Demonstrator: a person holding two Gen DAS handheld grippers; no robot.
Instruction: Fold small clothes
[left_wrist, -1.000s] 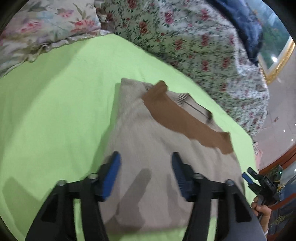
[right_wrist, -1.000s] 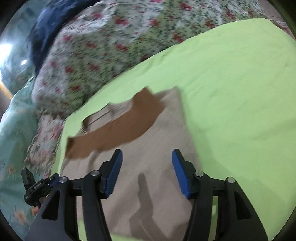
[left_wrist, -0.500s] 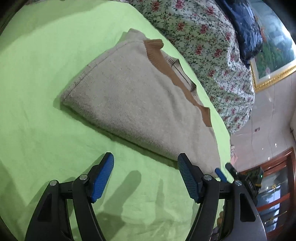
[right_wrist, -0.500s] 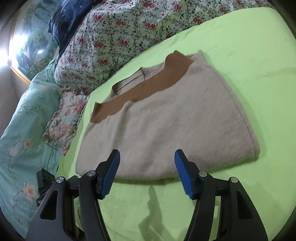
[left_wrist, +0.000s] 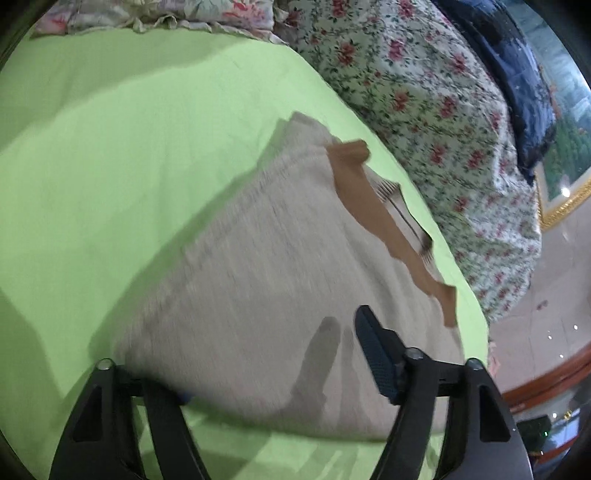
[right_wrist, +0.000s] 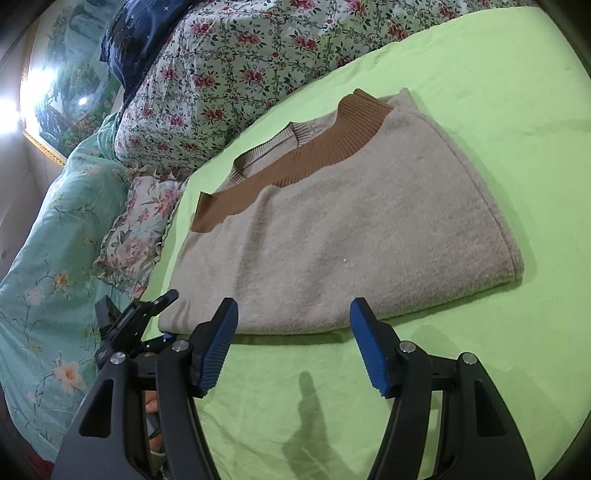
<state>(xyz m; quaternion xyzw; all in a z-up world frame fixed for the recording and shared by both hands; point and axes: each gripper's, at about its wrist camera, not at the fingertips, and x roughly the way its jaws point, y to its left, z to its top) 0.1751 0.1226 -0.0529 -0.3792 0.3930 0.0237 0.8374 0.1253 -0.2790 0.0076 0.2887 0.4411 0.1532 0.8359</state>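
Observation:
A folded beige knit sweater (right_wrist: 362, 229) with a brown ribbed band (right_wrist: 295, 162) lies on the lime green sheet (right_wrist: 480, 92). In the left wrist view the sweater (left_wrist: 266, 280) is close and blurred. My left gripper (left_wrist: 273, 365) is open at its near corner: the right finger rests over the fabric and the left finger's pad is hidden under the sweater's edge. The left gripper also shows in the right wrist view (right_wrist: 147, 317), at the sweater's left corner. My right gripper (right_wrist: 295, 347) is open and empty, just in front of the sweater's near folded edge.
A floral quilt (right_wrist: 236, 74) and a dark blue blanket (right_wrist: 136, 33) are heaped behind the sweater. A teal floral cover (right_wrist: 40, 280) and a frilled pillow (right_wrist: 136, 229) lie at the left. A framed painting (left_wrist: 565, 155) hangs beyond the bed.
My left gripper has moved forward onto the sweater's near corner, with one finger slipping under the edge. My right gripper has drawn back slightly and stays open before the fold.

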